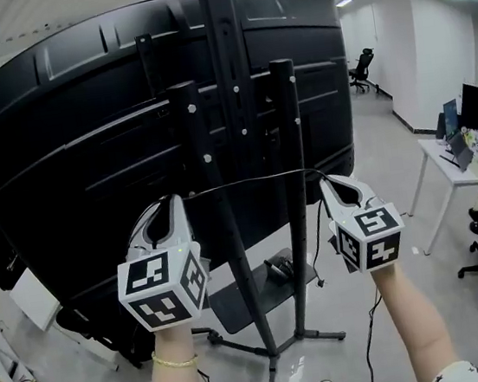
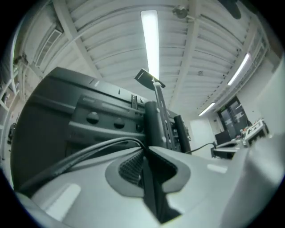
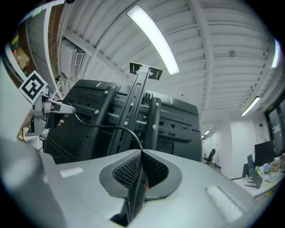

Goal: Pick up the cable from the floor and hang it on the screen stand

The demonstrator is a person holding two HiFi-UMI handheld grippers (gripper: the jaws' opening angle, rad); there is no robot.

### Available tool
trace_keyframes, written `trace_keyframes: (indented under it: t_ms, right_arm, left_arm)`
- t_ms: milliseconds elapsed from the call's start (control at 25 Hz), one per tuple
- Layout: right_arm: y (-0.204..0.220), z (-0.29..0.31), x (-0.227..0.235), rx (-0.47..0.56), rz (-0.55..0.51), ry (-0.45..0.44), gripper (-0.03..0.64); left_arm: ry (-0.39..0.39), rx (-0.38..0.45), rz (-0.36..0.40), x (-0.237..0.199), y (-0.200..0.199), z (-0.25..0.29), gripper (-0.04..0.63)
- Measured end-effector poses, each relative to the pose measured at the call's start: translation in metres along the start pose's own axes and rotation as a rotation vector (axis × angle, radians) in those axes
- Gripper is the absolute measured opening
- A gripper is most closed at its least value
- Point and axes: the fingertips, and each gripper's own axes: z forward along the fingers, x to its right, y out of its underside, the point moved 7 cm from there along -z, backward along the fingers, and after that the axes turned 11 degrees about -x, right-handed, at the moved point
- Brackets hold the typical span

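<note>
**Cable held up at the stand, both tongs pinching it**

The left tongs (image 1: 174,203) and right tongs (image 1: 326,185) were each nearly closed on the thin black cable (image 1: 272,176), which ran almost level between them across the uprights of the screen stand (image 1: 232,99), its tail dropping from the right tongs toward the floor (image 1: 367,300). To hang it well, the span probably needed carrying over a post top or bracket before either grip let go, keeping slack even.
</note>
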Motion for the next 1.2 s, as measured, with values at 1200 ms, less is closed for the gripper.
trace_keyframes:
  t_ms: [1200]
  right_arm:
    - [-0.156,0.074,0.086,0.235,-0.108,-0.156,0.008]
  left_arm:
    - [-0.134,0.144,0.066,0.026,-0.165,0.016,0.029]
